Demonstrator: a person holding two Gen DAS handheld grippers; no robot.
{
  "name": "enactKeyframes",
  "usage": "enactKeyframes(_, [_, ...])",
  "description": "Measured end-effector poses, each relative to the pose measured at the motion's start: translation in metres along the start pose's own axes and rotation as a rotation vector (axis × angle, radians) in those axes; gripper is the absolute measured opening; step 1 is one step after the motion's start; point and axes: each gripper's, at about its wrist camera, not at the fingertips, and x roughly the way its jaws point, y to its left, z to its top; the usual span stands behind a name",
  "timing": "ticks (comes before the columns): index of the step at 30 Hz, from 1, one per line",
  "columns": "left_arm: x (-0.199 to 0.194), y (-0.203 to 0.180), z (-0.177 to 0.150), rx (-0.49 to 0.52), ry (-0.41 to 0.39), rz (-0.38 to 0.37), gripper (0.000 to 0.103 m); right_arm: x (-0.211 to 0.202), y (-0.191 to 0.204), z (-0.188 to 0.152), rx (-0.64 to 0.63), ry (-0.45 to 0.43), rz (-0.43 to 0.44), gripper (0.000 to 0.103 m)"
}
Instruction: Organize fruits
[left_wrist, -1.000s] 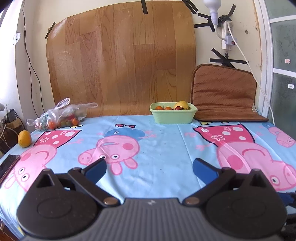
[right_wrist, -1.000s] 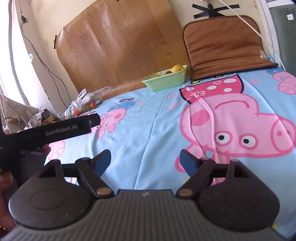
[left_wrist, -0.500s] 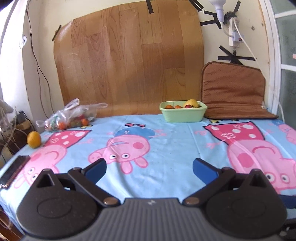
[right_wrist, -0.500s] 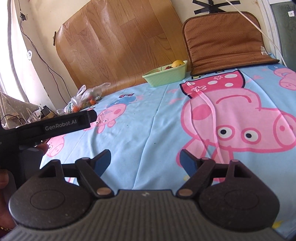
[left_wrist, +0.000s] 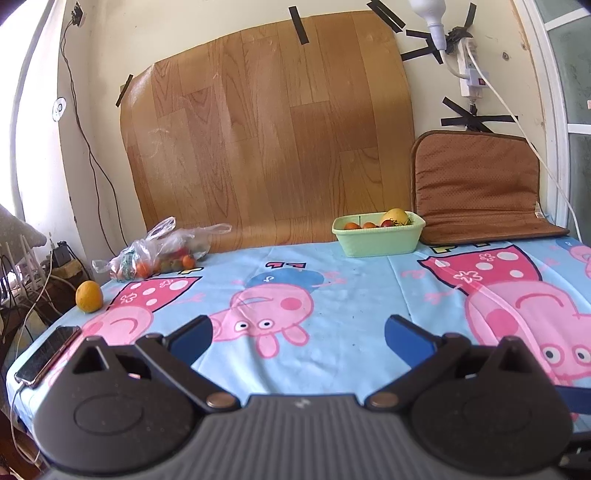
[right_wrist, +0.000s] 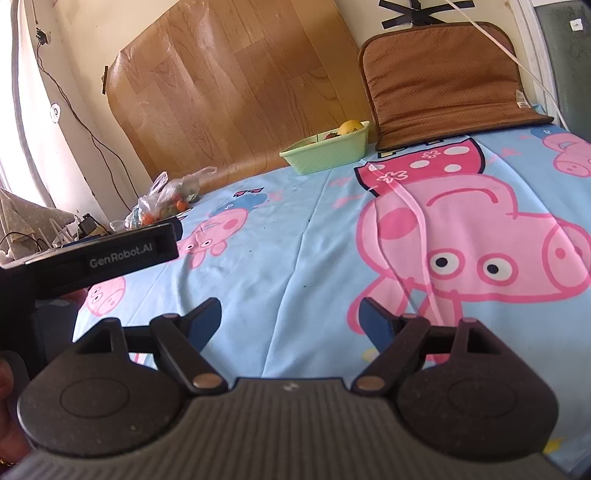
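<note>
A light green tub (left_wrist: 378, 236) (right_wrist: 325, 155) stands at the back of the table with a yellow fruit (left_wrist: 395, 215) (right_wrist: 351, 126) and small red and orange fruits in it. A clear plastic bag of small fruits (left_wrist: 159, 254) (right_wrist: 166, 201) lies at the back left. One orange (left_wrist: 89, 296) sits alone near the left edge. My left gripper (left_wrist: 297, 338) hangs open over the near part of the cloth, holding nothing. My right gripper (right_wrist: 290, 321) is open too and empty, low over the cloth, far from every fruit.
A pig-print blue cloth (left_wrist: 351, 291) covers the table. A phone (left_wrist: 48, 354) lies at the near left corner. A brown cushion (left_wrist: 476, 188) leans on the wall at the back right. The left gripper's black body (right_wrist: 92, 254) crosses the right wrist view's left side, held by a hand (right_wrist: 7, 402).
The left wrist view has swung left and tilted up, so the tub, bag and orange sit further right and lower. The right gripper shifted slightly. Both stay open.
</note>
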Motion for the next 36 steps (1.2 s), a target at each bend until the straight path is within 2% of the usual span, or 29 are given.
enactKeyframes(10, [0.0023,0.0035,-0.0021,-0.032,0.076,-0.079,0.103,0.0001,0.0001,-0.0001,0.004,0.002,-0.002,0.084])
enactKeyframes(19, [0.0035,0.0044,-0.0021,-0.02,0.127,-0.102,0.103,0.0001,-0.0002,0.0001,0.006,-0.002,-0.012,0.084])
enactKeyframes(36, [0.0049,0.0026,-0.0039,-0.018,0.146,-0.115,0.103,-0.0019,-0.006,0.0007,0.033,-0.031,-0.055,0.084])
